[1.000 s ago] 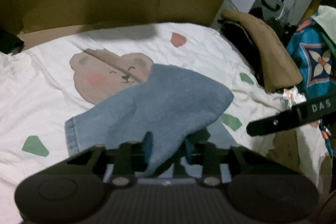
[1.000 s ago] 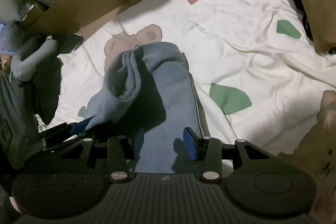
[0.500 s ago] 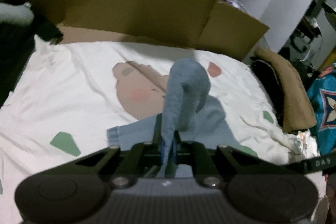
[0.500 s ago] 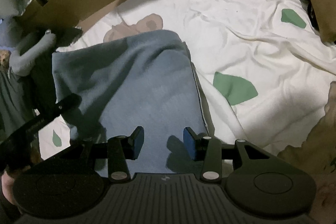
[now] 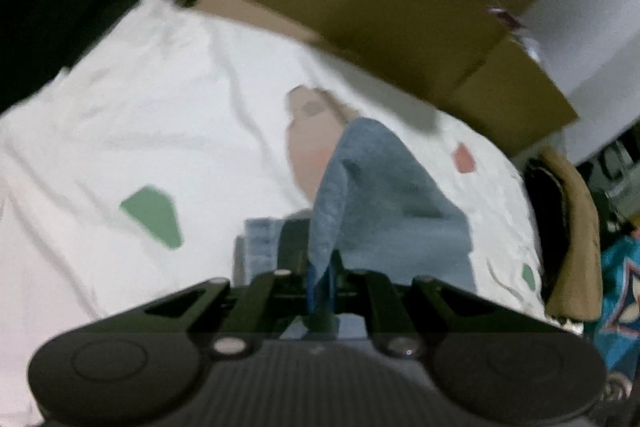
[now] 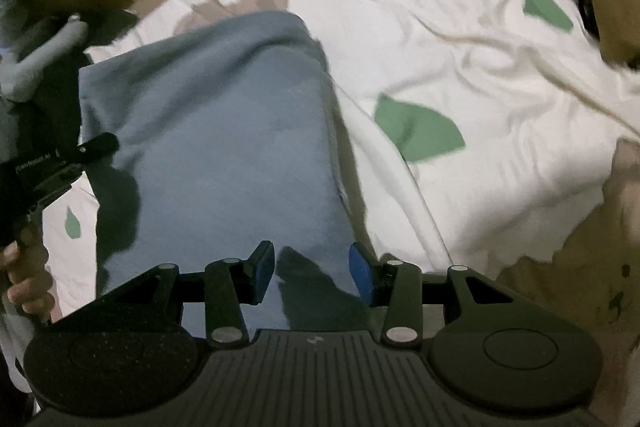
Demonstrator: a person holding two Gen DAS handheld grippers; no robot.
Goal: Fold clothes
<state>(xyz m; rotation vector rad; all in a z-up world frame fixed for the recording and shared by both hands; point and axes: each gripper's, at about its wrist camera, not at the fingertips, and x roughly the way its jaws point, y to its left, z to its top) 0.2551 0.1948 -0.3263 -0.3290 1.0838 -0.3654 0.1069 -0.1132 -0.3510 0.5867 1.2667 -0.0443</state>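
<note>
Left wrist view: the left gripper [image 5: 320,287] is squeezed tight on an edge of the blue jeans [image 5: 384,195], lifting them off the white bear bedsheet [image 5: 140,115]. Right wrist view: the right gripper [image 6: 312,271] has its jaws apart above the jeans [image 6: 224,131], which lie spread on the bedsheet [image 6: 500,79]

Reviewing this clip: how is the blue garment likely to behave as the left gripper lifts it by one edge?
Probably floppy: the blue garment hangs in a peaked drape from the left gripper, shut on its edge. It looks soft and thick, so probably not slippery.
</note>
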